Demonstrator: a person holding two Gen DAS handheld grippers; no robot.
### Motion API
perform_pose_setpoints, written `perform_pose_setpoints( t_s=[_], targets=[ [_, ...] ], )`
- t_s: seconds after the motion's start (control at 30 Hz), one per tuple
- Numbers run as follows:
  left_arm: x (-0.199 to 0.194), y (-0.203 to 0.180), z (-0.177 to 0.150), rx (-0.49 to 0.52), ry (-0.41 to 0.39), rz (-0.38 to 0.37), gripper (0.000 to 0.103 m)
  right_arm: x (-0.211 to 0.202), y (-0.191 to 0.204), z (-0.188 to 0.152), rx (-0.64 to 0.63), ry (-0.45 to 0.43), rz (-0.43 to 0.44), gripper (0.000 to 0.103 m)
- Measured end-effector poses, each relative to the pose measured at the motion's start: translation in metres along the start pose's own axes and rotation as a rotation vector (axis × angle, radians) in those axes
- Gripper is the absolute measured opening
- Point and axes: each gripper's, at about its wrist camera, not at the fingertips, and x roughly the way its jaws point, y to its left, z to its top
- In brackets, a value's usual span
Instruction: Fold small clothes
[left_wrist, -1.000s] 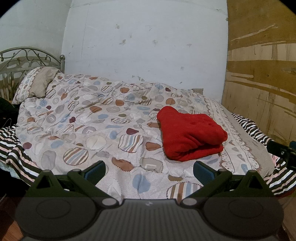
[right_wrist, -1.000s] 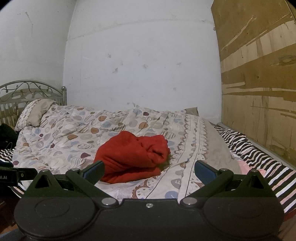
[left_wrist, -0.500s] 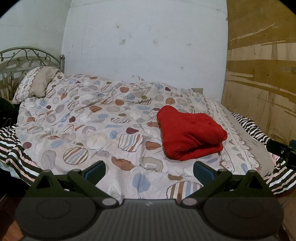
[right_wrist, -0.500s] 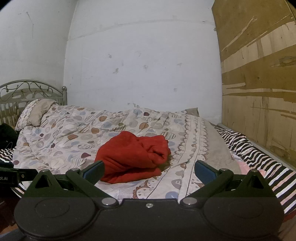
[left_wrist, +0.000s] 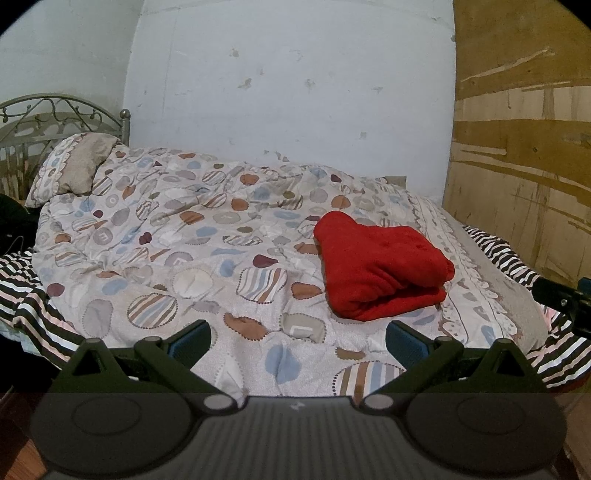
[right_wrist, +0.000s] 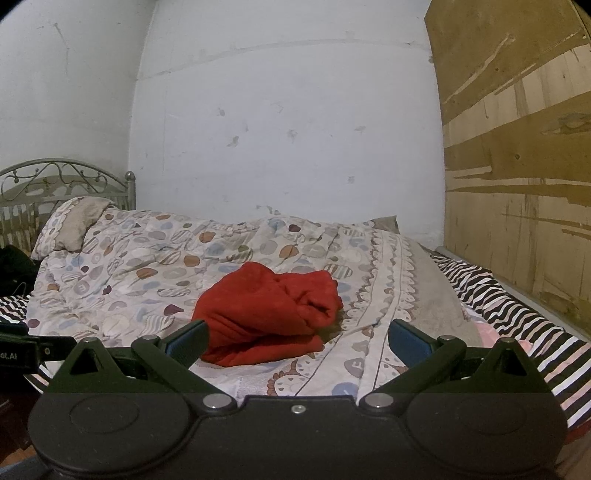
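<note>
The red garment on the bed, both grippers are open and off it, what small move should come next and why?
Probably ease the right gripper forward toward the near edge of the red garment. It lies bunched on the patterned quilt, nearer that gripper, and the left gripper is likewise open, holding nothing and short of the cloth.

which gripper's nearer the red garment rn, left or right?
Right, as a judgement. The right gripper has the red garment just beyond its open fingertips; the left gripper sits back, garment ahead and to its right.
</note>
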Motion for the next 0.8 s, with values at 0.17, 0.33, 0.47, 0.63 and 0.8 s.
perform_pose_setpoints(
  t_s=[0.17,0.33,0.47,0.63,0.8],
  targets=[
    [0.0000,0.0000,0.0005,0.000,0.000,-0.001,0.103,-0.0002,0.0000,-0.0004,-0.001,0.000,0.000,0.103],
    [-0.0005,-0.0001,0.0003,0.000,0.001,-0.002,0.103,0.0014,0.0002,0.0016,-0.003,0.003,0.009,0.103],
    [-0.0008,-0.0002,-0.0002,0.001,0.002,-0.002,0.103,0.0010,0.0030,0.0039,-0.006,0.003,0.010,0.103],
    [-0.0010,-0.0004,-0.0003,0.001,0.004,-0.003,0.103,0.0007,0.0023,0.0031,-0.005,0.002,0.010,0.103],
    [-0.0015,-0.0008,-0.0008,0.002,0.006,-0.005,0.103,-0.0001,0.0024,0.0038,-0.005,0.003,0.010,0.103]
  ],
)
